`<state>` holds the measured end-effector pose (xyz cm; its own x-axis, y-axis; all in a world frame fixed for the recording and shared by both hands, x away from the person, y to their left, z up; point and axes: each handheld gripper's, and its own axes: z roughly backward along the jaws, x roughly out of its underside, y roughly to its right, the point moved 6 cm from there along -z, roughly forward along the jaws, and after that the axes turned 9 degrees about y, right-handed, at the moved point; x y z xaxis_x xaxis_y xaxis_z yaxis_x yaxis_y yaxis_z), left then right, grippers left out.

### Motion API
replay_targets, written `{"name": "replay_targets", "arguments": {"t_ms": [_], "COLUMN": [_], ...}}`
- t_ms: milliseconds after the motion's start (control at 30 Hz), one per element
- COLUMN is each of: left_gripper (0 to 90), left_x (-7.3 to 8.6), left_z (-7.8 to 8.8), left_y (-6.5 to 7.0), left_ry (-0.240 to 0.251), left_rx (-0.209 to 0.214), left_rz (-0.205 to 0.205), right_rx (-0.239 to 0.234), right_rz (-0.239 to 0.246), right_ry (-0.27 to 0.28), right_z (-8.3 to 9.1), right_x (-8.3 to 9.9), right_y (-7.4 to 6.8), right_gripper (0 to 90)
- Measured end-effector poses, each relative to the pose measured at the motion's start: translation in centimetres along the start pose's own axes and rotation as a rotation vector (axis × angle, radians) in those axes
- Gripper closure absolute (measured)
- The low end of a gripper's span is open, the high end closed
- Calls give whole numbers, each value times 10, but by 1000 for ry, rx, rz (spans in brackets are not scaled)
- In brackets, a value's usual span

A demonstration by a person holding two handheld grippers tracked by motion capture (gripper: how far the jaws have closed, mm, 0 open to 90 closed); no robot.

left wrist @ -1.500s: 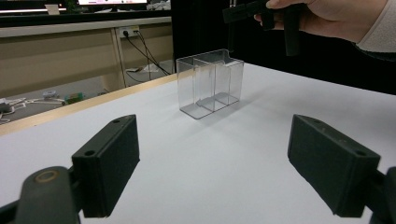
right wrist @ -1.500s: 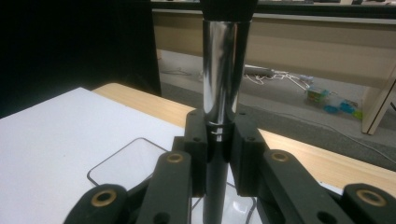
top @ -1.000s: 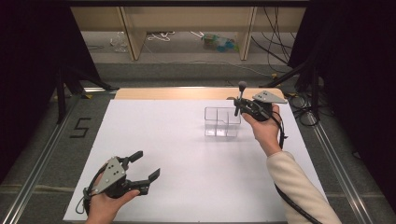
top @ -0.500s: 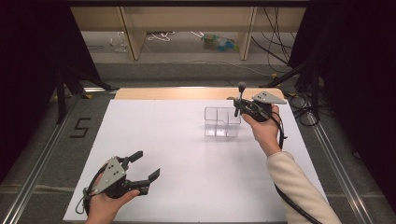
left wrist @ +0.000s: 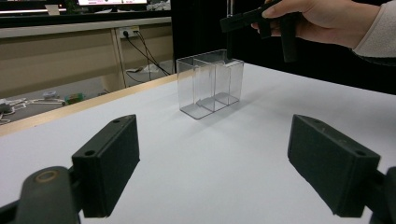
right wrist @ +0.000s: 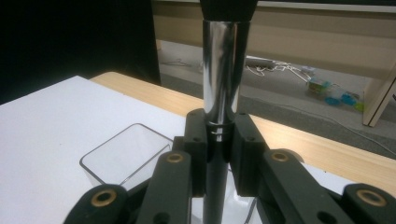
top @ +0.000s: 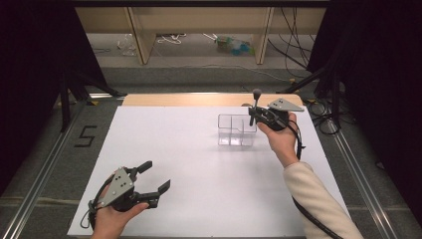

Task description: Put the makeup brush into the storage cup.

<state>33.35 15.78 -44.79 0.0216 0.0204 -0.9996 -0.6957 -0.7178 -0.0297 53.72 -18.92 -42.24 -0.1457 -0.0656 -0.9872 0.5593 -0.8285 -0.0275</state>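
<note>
A clear plastic box [top: 237, 130] with several compartments stands on the white table [top: 189, 149], right of the middle. My right gripper [top: 254, 117] hovers at its right end, shut on a thin upright rod [top: 256, 102] with a dark rounded top. In the right gripper view the pads [right wrist: 196, 140] clamp the rod's chrome sleeve [right wrist: 220, 79] above the box [right wrist: 126, 154]. From the left gripper view, the rod's dark lower end [left wrist: 229, 46] hangs at the rim of the box [left wrist: 210, 81]. Near the front left, my left gripper [top: 157, 175] is open with nothing between its jaws [left wrist: 233, 163].
A wooden strip [top: 199, 99] runs along the table's far edge. Beyond it the floor holds cables and small clutter [top: 234, 45] under a shelf. A "5" mark [top: 85, 135] lies on the floor left of the table. Metal rails [top: 358, 169] flank both sides.
</note>
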Motion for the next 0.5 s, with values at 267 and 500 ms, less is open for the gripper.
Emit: {"name": "replay_targets", "arguments": {"t_ms": [267,500], "left_gripper": [168,168], "left_x": [0,0], "left_z": [0,0], "left_y": [0,0], "left_ry": [0,-1], "left_rx": [0,0], "left_rz": [-1,1], "right_rx": [0,0], "right_rz": [3,6], "right_ry": [-10,-12], "right_z": [-1,-2], "right_x": [4,5], "right_y": [0,0], "right_gripper": [794,794]}}
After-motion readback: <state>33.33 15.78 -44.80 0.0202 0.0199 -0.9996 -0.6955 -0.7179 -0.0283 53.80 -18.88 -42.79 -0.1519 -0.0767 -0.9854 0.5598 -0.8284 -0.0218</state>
